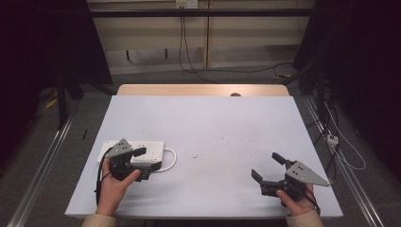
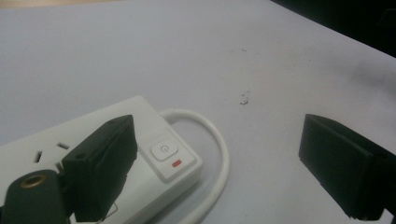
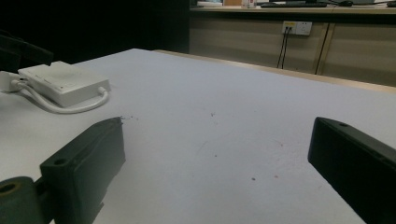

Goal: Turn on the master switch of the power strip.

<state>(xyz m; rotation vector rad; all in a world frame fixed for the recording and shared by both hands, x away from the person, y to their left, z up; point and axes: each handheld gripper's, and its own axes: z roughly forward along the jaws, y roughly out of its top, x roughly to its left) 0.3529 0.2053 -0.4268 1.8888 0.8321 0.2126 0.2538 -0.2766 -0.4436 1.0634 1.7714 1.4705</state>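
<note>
A white power strip (image 1: 137, 149) lies at the table's near left, its white cable (image 1: 171, 161) looping off its right end. My left gripper (image 1: 143, 164) hovers open over that end. In the left gripper view (image 2: 219, 163), one jaw sits above the strip (image 2: 46, 149) beside its switch (image 2: 163, 150) with a red mark, and the other jaw is over bare table past the cable (image 2: 222, 154). My right gripper (image 1: 267, 166) is open near the front right, nothing between its jaws (image 3: 219, 163). It faces the strip (image 3: 63, 81) from afar.
The table (image 1: 213, 123) has a white top with a wooden strip (image 1: 203, 90) along its far edge. Metal rails and loose cables (image 1: 340, 151) run on the floor at both sides. A wall socket (image 3: 298, 28) is behind the table.
</note>
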